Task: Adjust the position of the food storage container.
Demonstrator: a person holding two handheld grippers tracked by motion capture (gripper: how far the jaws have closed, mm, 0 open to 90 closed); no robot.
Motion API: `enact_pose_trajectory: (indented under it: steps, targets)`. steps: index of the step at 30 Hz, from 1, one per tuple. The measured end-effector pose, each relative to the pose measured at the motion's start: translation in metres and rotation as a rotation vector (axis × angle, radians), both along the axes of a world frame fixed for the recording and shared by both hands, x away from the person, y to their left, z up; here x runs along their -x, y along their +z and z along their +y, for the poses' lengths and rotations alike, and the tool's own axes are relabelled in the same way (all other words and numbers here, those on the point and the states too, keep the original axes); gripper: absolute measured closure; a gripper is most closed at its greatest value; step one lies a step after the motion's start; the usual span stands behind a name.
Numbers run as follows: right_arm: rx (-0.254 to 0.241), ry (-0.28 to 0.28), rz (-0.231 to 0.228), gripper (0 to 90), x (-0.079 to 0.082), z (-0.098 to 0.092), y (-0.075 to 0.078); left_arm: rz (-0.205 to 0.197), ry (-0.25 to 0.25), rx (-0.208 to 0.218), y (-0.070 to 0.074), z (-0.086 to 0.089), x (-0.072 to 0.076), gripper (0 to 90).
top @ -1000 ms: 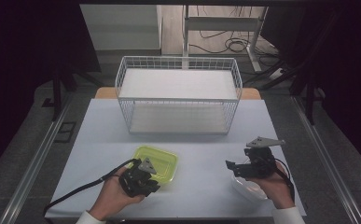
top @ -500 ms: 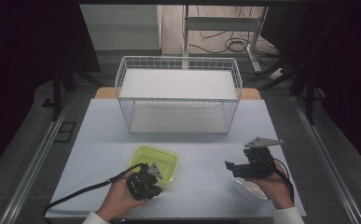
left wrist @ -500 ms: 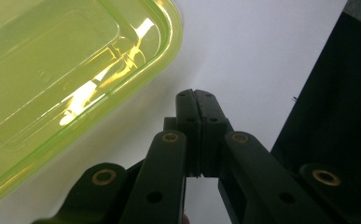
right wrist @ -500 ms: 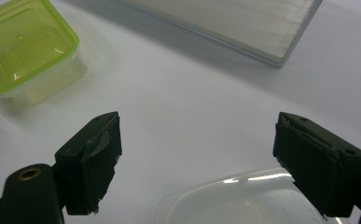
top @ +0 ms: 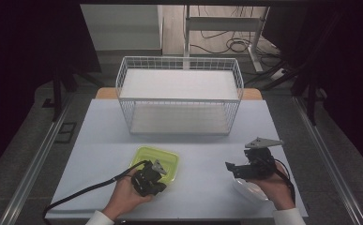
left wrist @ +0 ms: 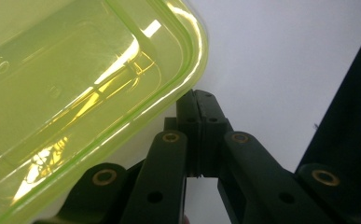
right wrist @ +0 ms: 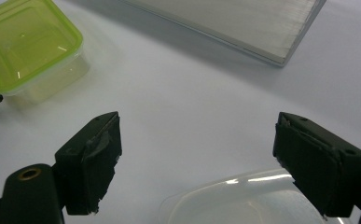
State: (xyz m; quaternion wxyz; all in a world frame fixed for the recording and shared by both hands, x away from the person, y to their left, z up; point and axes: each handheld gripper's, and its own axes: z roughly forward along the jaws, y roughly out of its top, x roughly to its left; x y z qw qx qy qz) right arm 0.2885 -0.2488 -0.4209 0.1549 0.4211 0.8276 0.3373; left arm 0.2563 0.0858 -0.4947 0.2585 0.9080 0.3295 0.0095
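My left gripper [left wrist: 197, 105] has just closed, jaws pressed together with nothing between, beside the lime-green translucent plastic lidded box [top: 156, 161] at the table's near edge; no grip yet. Right gripper [right wrist: 197, 154] gapes wide over clear plastic container [right wrist: 243, 198].

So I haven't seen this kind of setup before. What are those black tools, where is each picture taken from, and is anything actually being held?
A person sits at a white table and holds a hand-operated two-jaw gripper in each hand. One camera looks down from above; one more rides on each gripper, looking along its black jaws. On the table stand a white wire basket, a box with a green lid and a clear container. The left gripper has just closed; its jaws meet at the corner of the green lid, but I cannot tell whether they pinch its edge. The right gripper is open above the clear container, holding nothing.
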Motion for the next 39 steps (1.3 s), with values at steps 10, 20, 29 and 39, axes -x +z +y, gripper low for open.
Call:
enact_pose_trajectory:
  steps: [10,20,29,39]
  targets:
    - [0.011,0.017,-0.004,15.7,-0.001,0.003,-0.002,0.012,0.093,0.068,-0.007,-0.004,-0.020,89.7]
    - [0.011,0.011,0.008,15.6,-0.001,0.002,-0.003,-0.025,0.106,0.047,-0.008,-0.010,-0.022,89.6]
    - [0.010,0.004,0.006,15.6,-0.001,0.000,-0.002,-0.095,0.100,0.061,0.022,0.007,-0.007,89.6]
    - [0.009,0.002,0.002,15.6,0.000,-0.001,0.000,-0.153,0.231,0.033,0.042,0.060,-0.010,89.6]
